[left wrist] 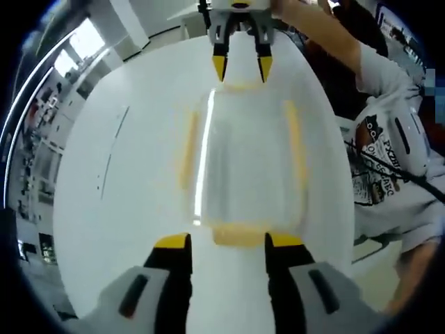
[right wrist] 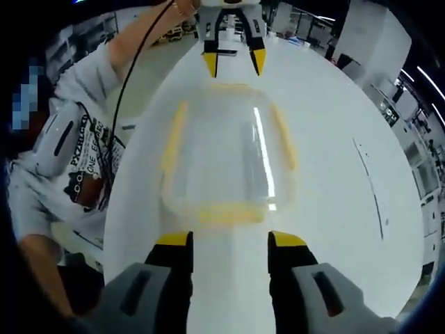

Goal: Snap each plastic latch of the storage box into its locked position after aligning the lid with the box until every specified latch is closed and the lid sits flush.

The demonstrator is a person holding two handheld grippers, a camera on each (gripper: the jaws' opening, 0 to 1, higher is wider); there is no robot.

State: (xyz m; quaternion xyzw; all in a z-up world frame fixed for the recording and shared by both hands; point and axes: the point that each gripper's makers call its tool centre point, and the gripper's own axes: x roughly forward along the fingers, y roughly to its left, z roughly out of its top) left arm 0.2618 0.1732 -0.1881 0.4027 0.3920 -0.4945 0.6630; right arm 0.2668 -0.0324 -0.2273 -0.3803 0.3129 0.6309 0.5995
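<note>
Here, in the left gripper view, we record a white tabletop [left wrist: 125, 209] carrying one clear storage box [left wrist: 243, 167] with its lid on, yellow latches along its four sides. The near yellow latch [left wrist: 240, 235] lies just ahead of the left hand-held gripper [left wrist: 228, 241], whose yellow-tipped jaws stand apart with nothing between them but tabletop. Across the box, at its far end, we note the right hand-held gripper [left wrist: 242, 68], jaws likewise apart and empty, tips pointing toward the far latch. A person in a printed white shirt [left wrist: 389, 167] stands at the tabletop's right edge.

In the right gripper view, we list the same storage box [right wrist: 226, 149] mid-tabletop [right wrist: 334, 209], its near latch [right wrist: 226, 212] just beyond the right hand-held gripper [right wrist: 229, 240], jaws spread and holding nothing. The left hand-held gripper [right wrist: 233, 62] sits at the far end, open and empty. The person's shirt [right wrist: 76, 160] shows at left.
</note>
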